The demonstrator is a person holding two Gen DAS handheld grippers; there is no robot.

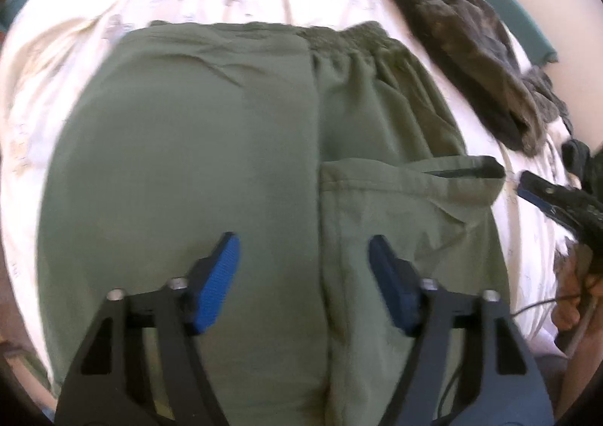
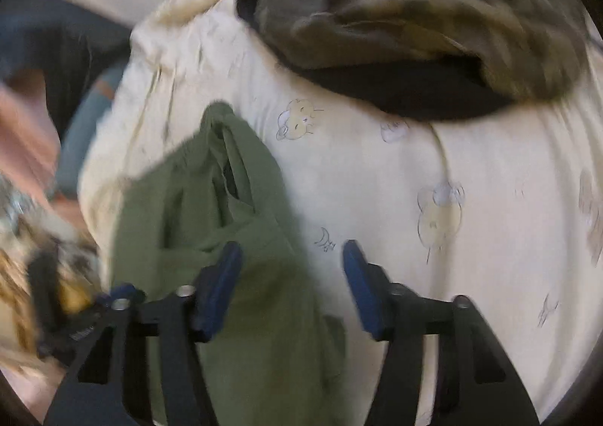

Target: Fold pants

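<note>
The green pants [image 1: 196,147] lie on the bed sheet [image 2: 471,177] already folded over, waistband showing; a further fold seems left. The left gripper [image 1: 303,256] and right gripper [image 2: 292,264] hover with jaws apart, gripping nothing.

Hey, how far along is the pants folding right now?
Done: the green pants lie on the printed sheet with one leg folded over the other. In hand: nothing; the left gripper and right gripper stand open above the cloth. Left: folding them shorter toward the waistband.
</note>
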